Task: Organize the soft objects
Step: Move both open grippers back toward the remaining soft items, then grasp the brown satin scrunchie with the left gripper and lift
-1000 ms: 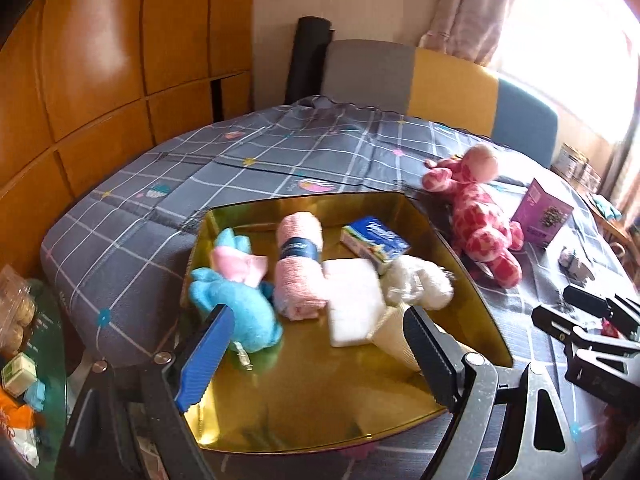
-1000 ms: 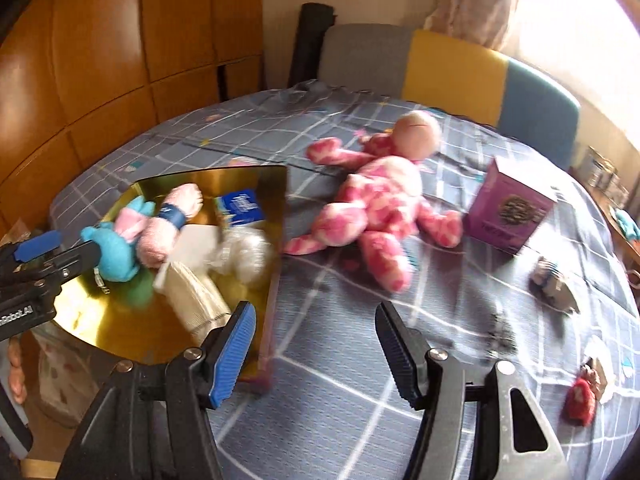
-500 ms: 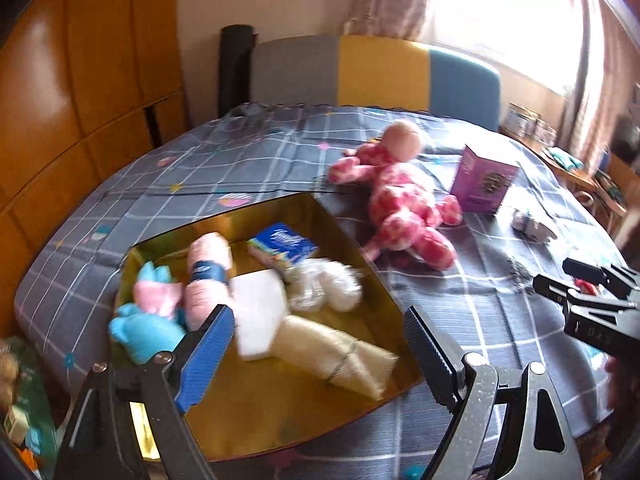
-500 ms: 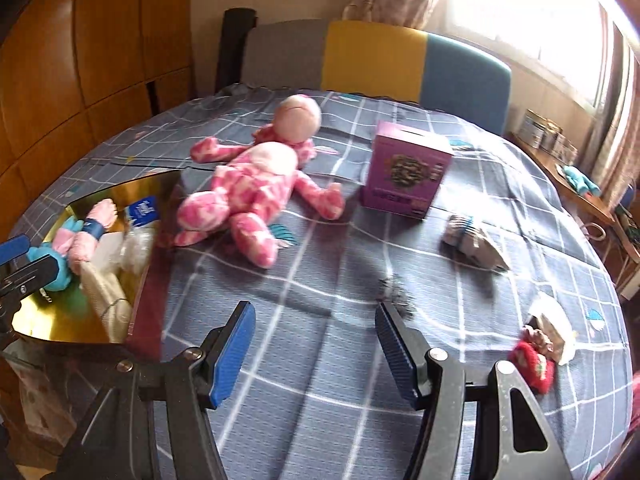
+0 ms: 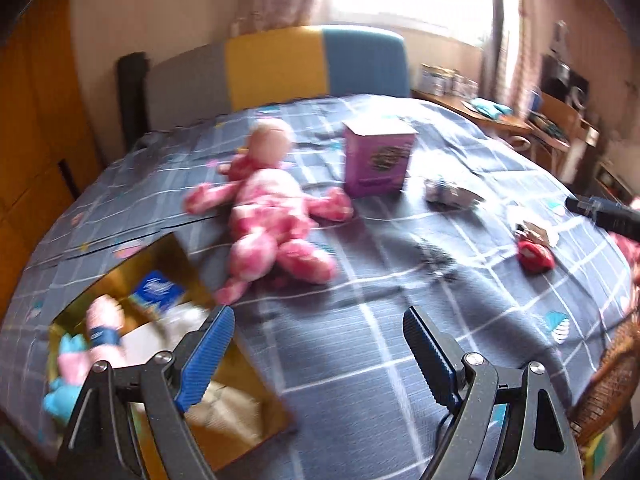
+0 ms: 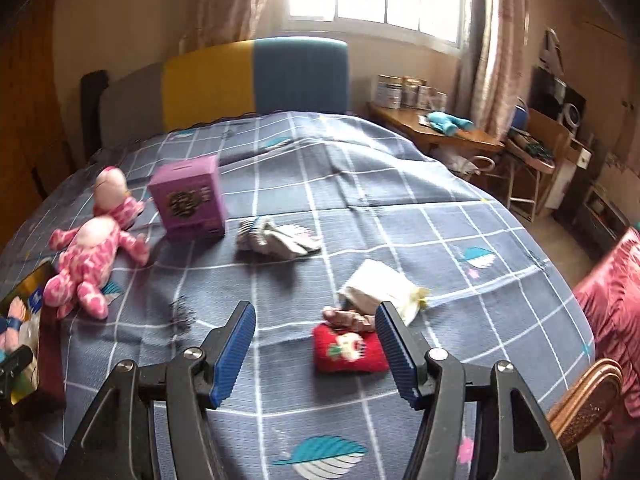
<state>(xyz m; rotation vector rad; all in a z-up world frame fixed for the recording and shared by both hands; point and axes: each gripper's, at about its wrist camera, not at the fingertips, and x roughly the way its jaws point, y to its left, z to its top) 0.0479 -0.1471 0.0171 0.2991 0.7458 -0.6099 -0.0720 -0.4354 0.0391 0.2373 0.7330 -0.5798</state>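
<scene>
Both grippers, left [image 5: 318,344] and right [image 6: 316,338], are hanging spread and empty over the checked bedspread [image 6: 360,184]. I am facing the red sock roll [image 6: 348,350] with the right one; the pink plush doll [image 5: 272,216] is lying beside the gold tray [image 5: 160,256].

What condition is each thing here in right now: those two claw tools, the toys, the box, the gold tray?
Left hand-held gripper: open, empty, above the bedspread.
Right hand-held gripper: open, empty, the red sock in front of it.
Pink plush doll: lying flat, outside the tray.
Gold tray: holds several soft items.
Purple box: upright.
Red sock: lying loose.
White gloves: lying loose.
</scene>
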